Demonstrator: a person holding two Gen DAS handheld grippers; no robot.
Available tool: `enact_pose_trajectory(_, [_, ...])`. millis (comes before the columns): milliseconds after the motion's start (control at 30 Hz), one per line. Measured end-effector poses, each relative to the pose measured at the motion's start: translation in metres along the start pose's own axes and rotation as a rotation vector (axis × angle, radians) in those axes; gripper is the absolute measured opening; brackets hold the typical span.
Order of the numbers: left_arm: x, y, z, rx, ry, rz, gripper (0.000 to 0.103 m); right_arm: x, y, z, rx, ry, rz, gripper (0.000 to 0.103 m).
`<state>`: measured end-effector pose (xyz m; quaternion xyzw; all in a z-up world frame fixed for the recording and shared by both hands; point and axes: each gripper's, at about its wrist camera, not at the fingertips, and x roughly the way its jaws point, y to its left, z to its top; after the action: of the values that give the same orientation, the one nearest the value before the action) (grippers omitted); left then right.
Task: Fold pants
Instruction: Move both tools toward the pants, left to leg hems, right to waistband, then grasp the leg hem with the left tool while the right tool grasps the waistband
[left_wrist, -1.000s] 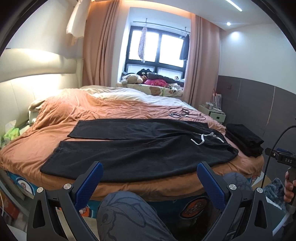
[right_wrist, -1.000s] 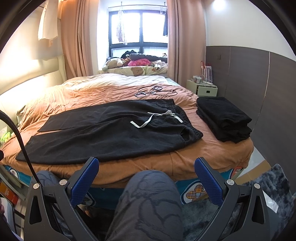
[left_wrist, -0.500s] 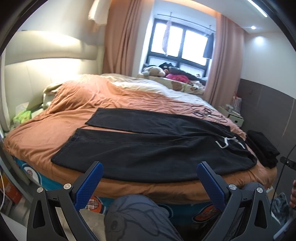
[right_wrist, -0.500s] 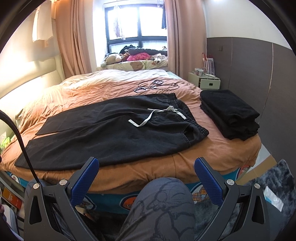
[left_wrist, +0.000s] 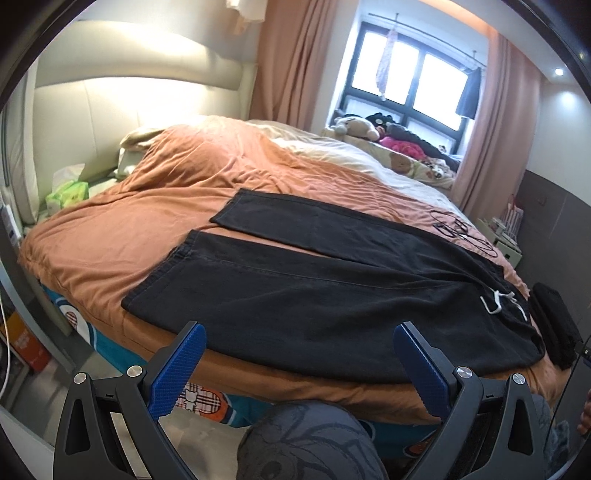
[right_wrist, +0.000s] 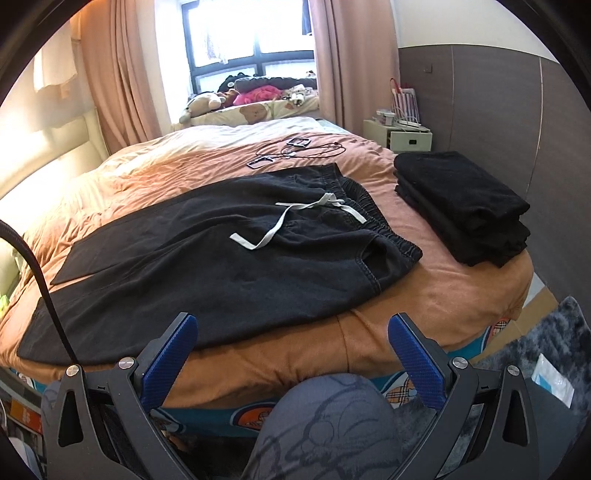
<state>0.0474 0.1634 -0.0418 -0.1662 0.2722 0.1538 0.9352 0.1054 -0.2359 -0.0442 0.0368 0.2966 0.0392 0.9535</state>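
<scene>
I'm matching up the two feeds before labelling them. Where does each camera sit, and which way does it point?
Left wrist: on the left tool, open, at the bed's near edge, facing the pants leg ends and headboard; a patterned knee shows below.
Right wrist: on the right tool, open, facing the waistband, drawstring and folded stack; the knee shows too.
Shared: pants, orange bedcover, window.

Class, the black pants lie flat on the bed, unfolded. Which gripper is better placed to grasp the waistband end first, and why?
Right. The right gripper faces the waistband and drawstring; the left gripper faces the leg cuffs. Both are open, clear of the pants.
</scene>
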Motion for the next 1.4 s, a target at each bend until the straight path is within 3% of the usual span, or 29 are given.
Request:
enact_pose_trajectory(467, [0.04, 0.065, 0.018, -0.15, 0.058, 0.132, 0.103, 0.057, -0.017, 0.02, 0.059, 0.098, -0.033, 0.103])
enact_pose_trajectory(767, [0.06, 0.11, 0.014, -0.276, 0.094, 0.188, 0.102, 0.085, -0.043, 0.037, 0.138, 0.167, 0.03, 0.103])
enact_pose_trajectory(1033, [0.072, 0.149, 0.005, -0.433, 0.103, 0.176, 0.098, 0.114, -0.071, 0.041, 0.217, 0.225, 0.071, 0.103])
enact_pose_trajectory(1200, [0.087, 0.16, -0.002, -0.512, 0.119, 0.128, 0.084, 0.127, -0.086, 0.037, 0.265, 0.281, 0.077, 0.103])
enact_pose_trajectory(1400, [0.11, 0.166, -0.006, -0.561, 0.152, 0.101, 0.078, 0.138, -0.095, 0.038, 0.313, 0.315, 0.101, 0.101])
